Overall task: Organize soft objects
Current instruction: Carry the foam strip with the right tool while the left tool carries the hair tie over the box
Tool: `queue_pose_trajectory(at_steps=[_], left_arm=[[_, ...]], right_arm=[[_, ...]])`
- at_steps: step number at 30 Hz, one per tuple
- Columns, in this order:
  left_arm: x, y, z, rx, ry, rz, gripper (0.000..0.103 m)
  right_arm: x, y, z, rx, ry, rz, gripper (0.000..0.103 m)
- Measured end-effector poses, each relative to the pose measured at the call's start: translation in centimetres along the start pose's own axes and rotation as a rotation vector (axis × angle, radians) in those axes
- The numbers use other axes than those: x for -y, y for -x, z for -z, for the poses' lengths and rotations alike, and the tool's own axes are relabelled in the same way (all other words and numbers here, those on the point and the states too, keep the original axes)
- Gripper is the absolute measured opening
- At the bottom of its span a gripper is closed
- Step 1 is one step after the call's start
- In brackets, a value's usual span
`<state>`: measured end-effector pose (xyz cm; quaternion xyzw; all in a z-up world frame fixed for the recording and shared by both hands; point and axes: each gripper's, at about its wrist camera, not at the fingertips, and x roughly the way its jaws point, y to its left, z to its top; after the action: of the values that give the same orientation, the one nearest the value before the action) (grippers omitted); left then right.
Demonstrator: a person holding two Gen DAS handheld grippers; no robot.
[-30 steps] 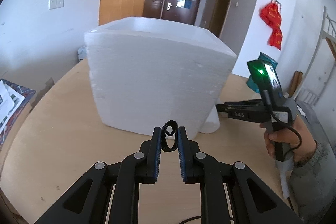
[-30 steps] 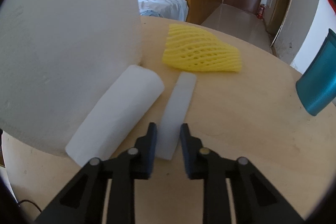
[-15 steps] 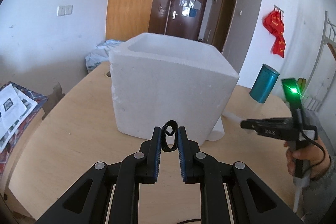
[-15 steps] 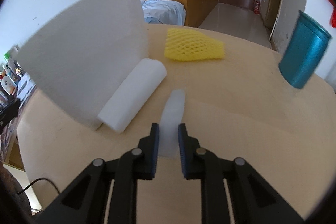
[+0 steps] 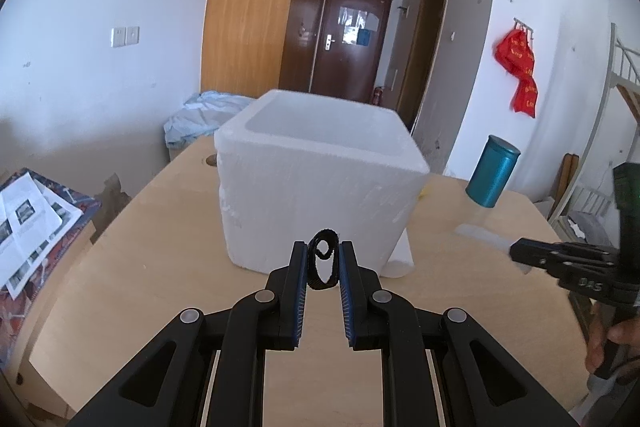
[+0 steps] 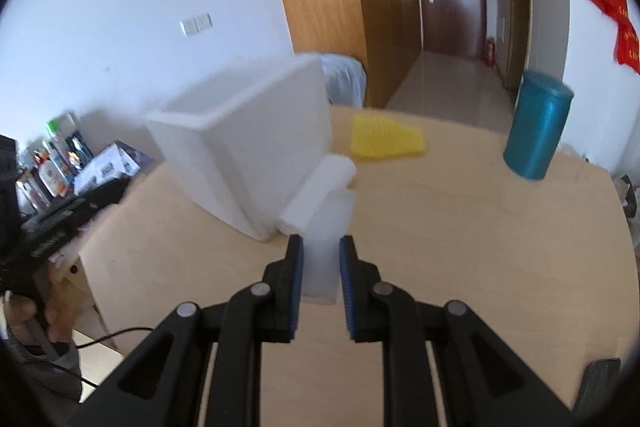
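Note:
A white foam box (image 5: pixel 320 183), open at the top, stands on the wooden table (image 5: pixel 152 251). My left gripper (image 5: pixel 323 263) is shut on a black strap loop (image 5: pixel 323 259) and holds it in front of the box, above the table. My right gripper (image 6: pixel 320 259) is shut on a flat white foam strip (image 6: pixel 326 239) and holds it lifted to the right of the box (image 6: pixel 248 155). It also shows in the left wrist view (image 5: pixel 520 251) with the strip (image 5: pixel 480 237). A white foam roll (image 6: pixel 320 191) lies against the box. A yellow foam net (image 6: pixel 386 143) lies behind.
A teal cylinder can (image 5: pixel 494 171) stands at the table's far right, seen also in the right wrist view (image 6: pixel 536 127). Papers lie on a low stand (image 5: pixel 36 223) at the left. Bottles (image 6: pixel 56 163) stand beyond the table's left side.
Both grippers have risen and pulled back from the box. The right gripper closed on the foam strip and lifted it off the table. The left still holds the loop.

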<state>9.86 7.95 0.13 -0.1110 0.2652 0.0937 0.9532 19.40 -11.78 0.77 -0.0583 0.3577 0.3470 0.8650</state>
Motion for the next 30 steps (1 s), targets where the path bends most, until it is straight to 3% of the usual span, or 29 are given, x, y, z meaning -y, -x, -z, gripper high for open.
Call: queue_pose_trajectory(at_steps=[16, 30], left_arm=[[0.0, 4.7, -2.1, 0.092, -0.022, -0.016, 0.016], [-1.3, 6.1, -3.8, 0.138, -0.016, -0.050, 0.016]], right_arm=[[-5.0, 3.6, -1.9, 0.168, 0.084, -0.080, 0.021], [-7.8, 2.7, -4.5, 0.206, 0.145, -0.142, 0.021]])
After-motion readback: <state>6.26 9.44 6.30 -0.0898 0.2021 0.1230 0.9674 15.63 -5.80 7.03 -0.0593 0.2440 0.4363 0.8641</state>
